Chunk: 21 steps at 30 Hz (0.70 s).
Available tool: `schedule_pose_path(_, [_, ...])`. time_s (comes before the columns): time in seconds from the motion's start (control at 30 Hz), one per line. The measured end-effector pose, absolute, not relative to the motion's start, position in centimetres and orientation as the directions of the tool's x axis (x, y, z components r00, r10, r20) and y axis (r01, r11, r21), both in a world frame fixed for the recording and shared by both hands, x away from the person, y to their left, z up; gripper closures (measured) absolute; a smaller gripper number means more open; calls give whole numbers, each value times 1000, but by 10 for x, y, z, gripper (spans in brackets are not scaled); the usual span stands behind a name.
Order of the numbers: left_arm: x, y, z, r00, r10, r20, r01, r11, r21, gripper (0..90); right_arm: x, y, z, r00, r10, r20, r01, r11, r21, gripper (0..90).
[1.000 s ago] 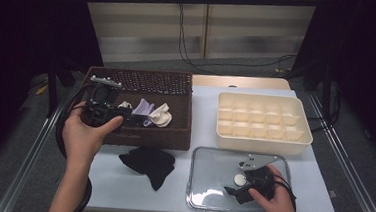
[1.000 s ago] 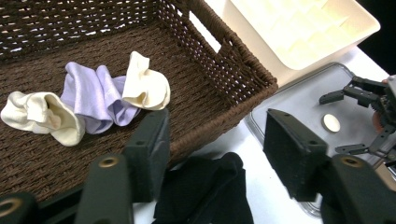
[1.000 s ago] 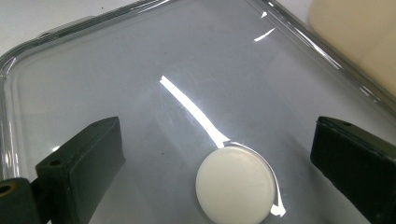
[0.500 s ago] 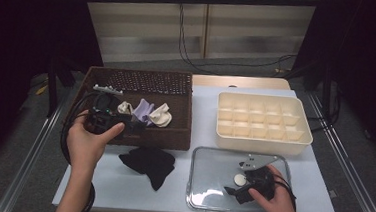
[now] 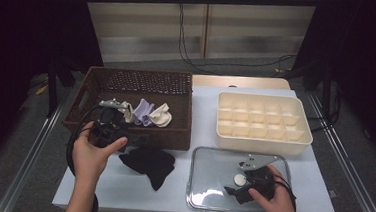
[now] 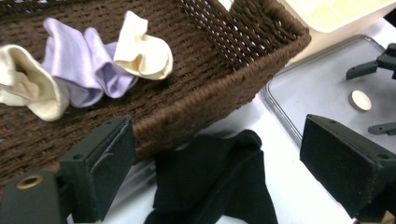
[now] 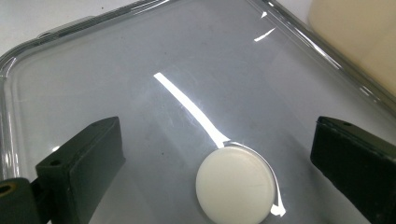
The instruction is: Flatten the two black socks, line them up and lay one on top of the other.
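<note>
Now | left gripper (image 6: 210, 172): jaws just spread wide, nothing between them, above black sock (image 5: 148, 162) on table (image 5: 196, 106), at 6 o'clock of basket (image 5: 181, 130) | right gripper (image 7: 219, 168): released, over lid (image 5: 207, 160) | tip: descend straight, pinch the bunched fold, avoid basket wall.

Black sock (image 5: 148, 162), brown woven basket (image 5: 176, 133)

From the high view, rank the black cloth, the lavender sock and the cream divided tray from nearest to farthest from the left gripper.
Measured from the left gripper:
1. Black cloth: on the table just in front of the basket, right beside the gripper.
2. Lavender sock: inside the wicker basket, a little beyond.
3. Cream divided tray: far across the table, on the right side.
</note>
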State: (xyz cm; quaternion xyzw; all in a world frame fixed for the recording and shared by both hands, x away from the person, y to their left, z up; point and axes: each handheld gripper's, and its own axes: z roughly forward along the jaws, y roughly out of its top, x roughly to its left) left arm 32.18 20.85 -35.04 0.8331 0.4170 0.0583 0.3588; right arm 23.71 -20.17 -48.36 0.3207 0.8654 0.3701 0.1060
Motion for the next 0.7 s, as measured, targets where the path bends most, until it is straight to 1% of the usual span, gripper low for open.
schedule_pose_path(0.43, [312, 205, -375, 650, 737, -185, 657, -423, 624, 109, 237, -202, -484, -772, 633, 55, 477, 520, 708, 21])
schedule_pose_path(0.7, [308, 201, -391, 651, 732, -200, 667, -427, 611, 120, 237, -202, -484, -772, 634, 54, 477, 520, 709, 21])
